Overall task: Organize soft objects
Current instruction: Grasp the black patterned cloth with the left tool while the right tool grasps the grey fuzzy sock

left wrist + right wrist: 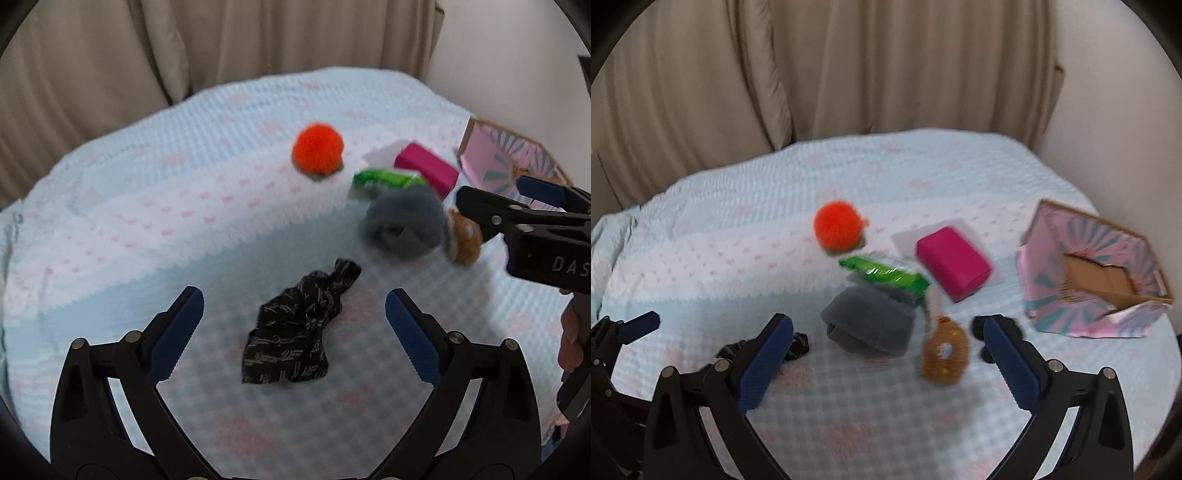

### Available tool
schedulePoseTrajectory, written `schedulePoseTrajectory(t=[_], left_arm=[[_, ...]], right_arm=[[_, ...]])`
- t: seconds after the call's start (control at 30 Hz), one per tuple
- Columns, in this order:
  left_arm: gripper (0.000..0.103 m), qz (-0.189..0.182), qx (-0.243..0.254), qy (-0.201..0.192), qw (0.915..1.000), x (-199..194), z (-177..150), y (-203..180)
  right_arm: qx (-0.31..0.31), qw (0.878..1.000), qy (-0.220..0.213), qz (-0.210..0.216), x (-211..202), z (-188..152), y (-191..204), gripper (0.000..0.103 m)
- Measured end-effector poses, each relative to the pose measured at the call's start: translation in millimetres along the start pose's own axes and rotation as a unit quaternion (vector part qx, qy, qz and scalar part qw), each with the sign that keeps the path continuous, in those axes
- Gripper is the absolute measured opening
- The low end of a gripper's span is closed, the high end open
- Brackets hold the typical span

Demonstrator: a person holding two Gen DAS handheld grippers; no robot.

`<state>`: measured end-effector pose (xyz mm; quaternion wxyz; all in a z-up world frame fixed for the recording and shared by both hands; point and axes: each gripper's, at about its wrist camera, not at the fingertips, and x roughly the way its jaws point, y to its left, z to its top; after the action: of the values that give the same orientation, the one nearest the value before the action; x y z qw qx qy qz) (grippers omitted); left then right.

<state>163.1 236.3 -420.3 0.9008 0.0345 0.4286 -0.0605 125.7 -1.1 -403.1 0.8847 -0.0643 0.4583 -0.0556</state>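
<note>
A crumpled black printed cloth point(297, 332) lies on the light blue bedspread point(147, 221), between and just ahead of my open, empty left gripper point(294, 314). Farther right lie a grey fuzzy roll point(404, 221) and a brown plush toy point(466, 236). My right gripper point(888, 343) is open and empty, with the grey roll point(871, 321) and brown toy point(945, 350) between its fingers. An orange fluffy ball point(838, 226) lies farther back. The black cloth point(798, 345) is mostly hidden behind the right gripper's left finger point(764, 365).
A green wrapped packet point(886, 275) and a magenta block point(953, 262) on white paper lie behind the grey roll. An open pink and teal cardboard box point(1089, 273) stands at the right. Beige curtains hang behind the bed. The left gripper's fingertip point(639, 321) shows at the far left.
</note>
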Motion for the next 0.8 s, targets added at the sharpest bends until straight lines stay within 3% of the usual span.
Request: schedulePoseTrajectory(t=[0.33, 0.4, 0.47, 0.53, 0.7, 0.8], left_arm=[[0.078, -0.014, 0.006, 0.049, 0.9987, 77.3, -23.9, -1.0], [0.068, -0.024, 0.006, 0.063, 0.9977, 84.8, -25.5, -2.2], [0.067, -0.025, 0.002, 0.083, 0.9962, 92.6, -25.4, -4.6], [0.062, -0.029, -0.012, 0.087, 0.9957, 93.0, -23.3, -3.3], [0.038, -0.03, -0.02, 0.097, 0.9946, 88.8, -21.3, -4.7], [0.033, -0.036, -0.03, 0.101, 0.9938, 84.9, -19.9, -2.0]], right_arm=[[-0.016, 0.999, 0.039, 0.015, 98.2, -14.6, 10.8, 0.102], [-0.008, 0.999, 0.046, 0.021, 110.0, -13.0, 7.0, 0.095], [0.0, 0.998, 0.055, 0.035, 119.7, -10.4, 5.6, 0.09], [0.004, 0.997, 0.06, 0.047, 124.5, -9.3, 5.7, 0.084], [0.012, 0.996, 0.07, 0.061, 128.8, -7.2, 8.7, 0.068], [0.023, 0.995, 0.075, 0.067, 127.0, -5.4, 5.6, 0.058]])
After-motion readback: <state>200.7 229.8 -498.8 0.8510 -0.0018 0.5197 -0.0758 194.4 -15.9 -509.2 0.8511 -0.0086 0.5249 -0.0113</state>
